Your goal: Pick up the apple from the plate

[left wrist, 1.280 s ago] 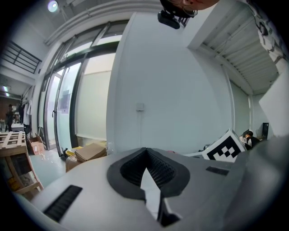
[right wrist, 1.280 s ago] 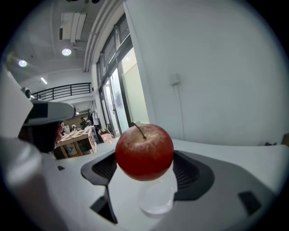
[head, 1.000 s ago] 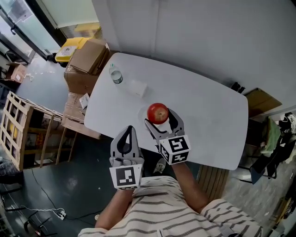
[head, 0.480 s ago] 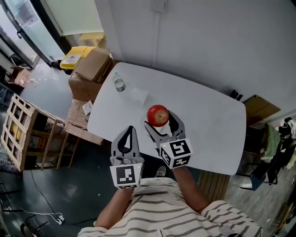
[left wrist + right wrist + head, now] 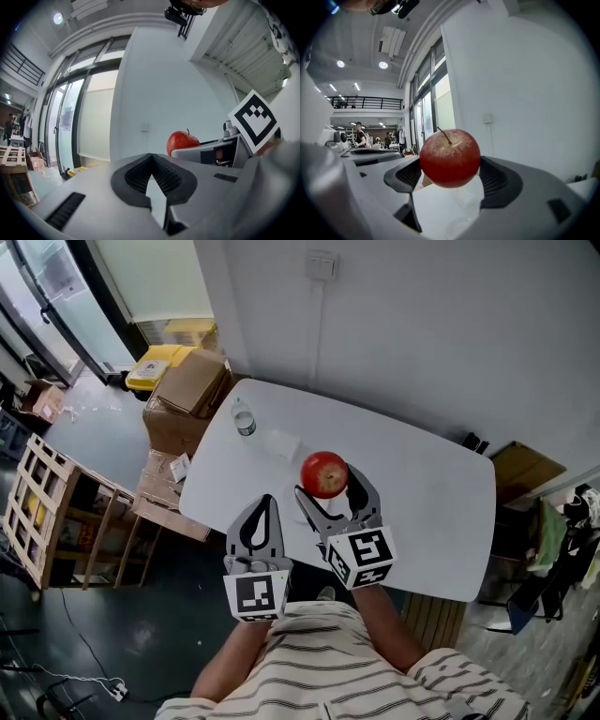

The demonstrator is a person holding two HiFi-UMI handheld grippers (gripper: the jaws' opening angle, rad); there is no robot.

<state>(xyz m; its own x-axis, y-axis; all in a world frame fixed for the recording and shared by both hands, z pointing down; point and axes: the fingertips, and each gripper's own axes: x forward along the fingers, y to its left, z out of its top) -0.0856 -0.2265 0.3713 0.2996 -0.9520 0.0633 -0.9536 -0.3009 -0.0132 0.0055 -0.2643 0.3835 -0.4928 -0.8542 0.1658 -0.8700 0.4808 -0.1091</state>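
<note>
The right claw (image 5: pixel 328 486) is clamped on the apple (image 5: pixel 324 473), one jaw pressing on each side of it. The fruit sits right at the tips of the jaws, stem up, red with a paler speckled top. From the right gripper view the apple (image 5: pixel 450 158) fills the gap of that claw (image 5: pixel 452 180), and the white table (image 5: pixel 440 206) shows below it with clear air between, so the apple hangs off the surface.

The left claw (image 5: pixel 263 507) is held just to the left of the right one, a little nearer the person, over the near edge of the table (image 5: pixel 412 474). Its jaws are pressed together with nothing between them. In the left gripper view the ribbed pads meet at the tip of that claw (image 5: pixel 151 159). The apple (image 5: pixel 183 140) pokes up beyond it to the right, carried in the right claw (image 5: pixel 220 150).

Ahead of the left claw, towards the far left corner of the table, stands a small water bottle (image 5: pixel 243 418). A pale flat thing (image 5: pixel 280 443) lies between it and the apple; I cannot tell what it is. Cardboard boxes (image 5: pixel 187 385) are stacked on the floor past that corner.
</note>
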